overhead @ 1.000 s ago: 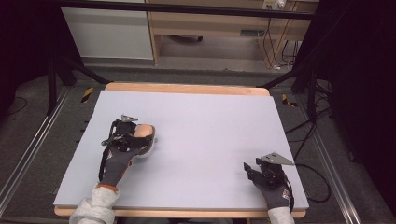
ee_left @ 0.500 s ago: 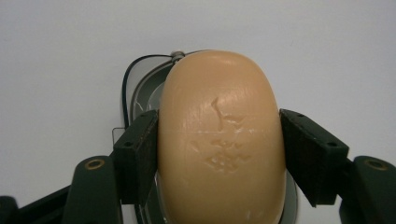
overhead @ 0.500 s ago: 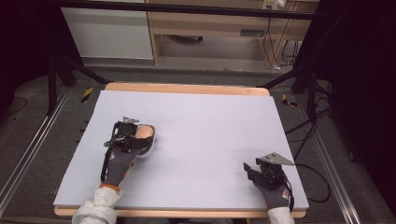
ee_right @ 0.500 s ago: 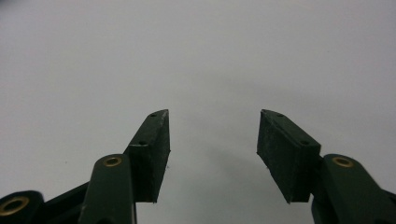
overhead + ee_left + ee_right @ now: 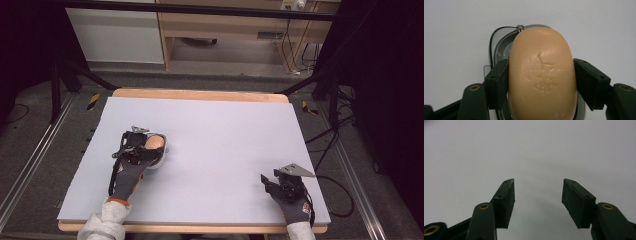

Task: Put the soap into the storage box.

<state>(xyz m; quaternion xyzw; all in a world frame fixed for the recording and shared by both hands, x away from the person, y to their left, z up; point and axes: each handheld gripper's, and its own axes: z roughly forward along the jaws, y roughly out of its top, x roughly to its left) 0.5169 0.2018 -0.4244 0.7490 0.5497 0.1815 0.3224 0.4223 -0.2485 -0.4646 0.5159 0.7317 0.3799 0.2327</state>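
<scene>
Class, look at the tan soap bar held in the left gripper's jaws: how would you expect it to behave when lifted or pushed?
The soap bar looks stiff: it keeps its rounded shape between the left gripper pads. Its smooth, glossy curved sides probably make it slippery, so it might squirt out. Surface dents suggest it marks easily under pressure.

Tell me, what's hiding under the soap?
A grey soap dish sits beneath the soap, its rim peeking out on the pale table. The soap covers the dish's middle. The left tool squeezes the soap's sides.
</scene>
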